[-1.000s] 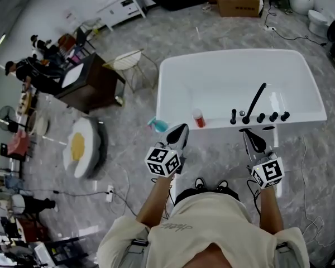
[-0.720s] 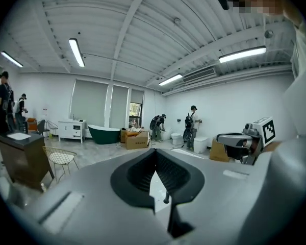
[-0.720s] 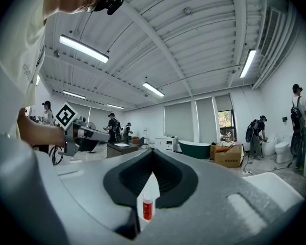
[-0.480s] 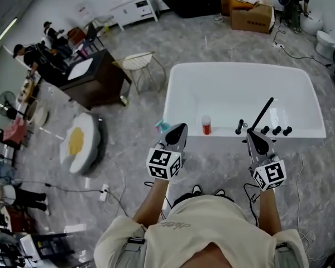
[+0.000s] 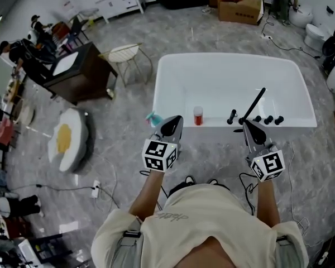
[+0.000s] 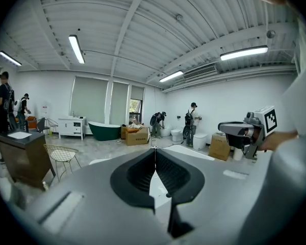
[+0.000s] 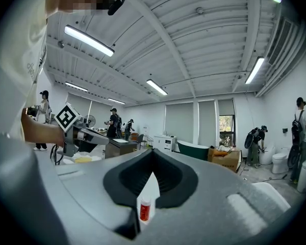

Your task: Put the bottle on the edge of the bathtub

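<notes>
A person stands at the long side of a white bathtub (image 5: 173, 71), a two-jaw gripper in each hand, both raised level in front of the body. The red bottle (image 5: 197, 116) with a white cap stands upright on the tub's near rim, at 12 o'clock from the person and apart from both tools. From the bottle, the left gripper (image 5: 173, 126) is at 8 o'clock and the right gripper (image 5: 251, 132) at 4 o'clock. Each gripper's own view shows its jaws brought together at the tips with nothing between them; behind the right gripper's jaws the bottle (image 7: 145, 209) shows on the white rim. A black faucet set (image 5: 255, 115) stands on the same rim at 3 o'clock from the bottle. A wire chair (image 5: 124, 54) and a dark desk (image 5: 81, 74) stand on the grey floor at 10 o'clock from the tub.
</notes>
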Available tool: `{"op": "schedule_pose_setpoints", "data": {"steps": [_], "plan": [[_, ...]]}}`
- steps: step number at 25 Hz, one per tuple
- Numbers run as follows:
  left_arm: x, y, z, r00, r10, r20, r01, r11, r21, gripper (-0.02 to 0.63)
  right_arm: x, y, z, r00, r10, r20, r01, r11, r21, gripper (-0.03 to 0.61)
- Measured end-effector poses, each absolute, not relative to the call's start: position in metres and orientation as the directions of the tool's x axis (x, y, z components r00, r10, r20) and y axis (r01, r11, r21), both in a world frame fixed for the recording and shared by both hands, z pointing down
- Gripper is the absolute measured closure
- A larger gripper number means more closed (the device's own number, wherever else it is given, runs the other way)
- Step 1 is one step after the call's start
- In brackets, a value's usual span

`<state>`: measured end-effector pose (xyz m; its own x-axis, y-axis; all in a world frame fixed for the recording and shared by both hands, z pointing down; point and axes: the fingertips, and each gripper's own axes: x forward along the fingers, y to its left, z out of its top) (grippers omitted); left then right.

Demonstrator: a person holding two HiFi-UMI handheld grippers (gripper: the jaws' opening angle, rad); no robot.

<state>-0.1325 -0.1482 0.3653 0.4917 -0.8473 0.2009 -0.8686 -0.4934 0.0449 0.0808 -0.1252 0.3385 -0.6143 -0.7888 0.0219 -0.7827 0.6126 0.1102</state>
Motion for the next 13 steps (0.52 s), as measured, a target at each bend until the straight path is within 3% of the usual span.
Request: {"op": "schedule_pose_setpoints", "data": {"steps": [13], "plan": [[-0.127,-0.148,0.395,0.522,-0.814,0.254,-0.85,-0.52,0.084,0.594,0.079,-0.123,0.372,-0.599,-0.792,0.117,-0.792,0.608,0.061,0.577]]}}
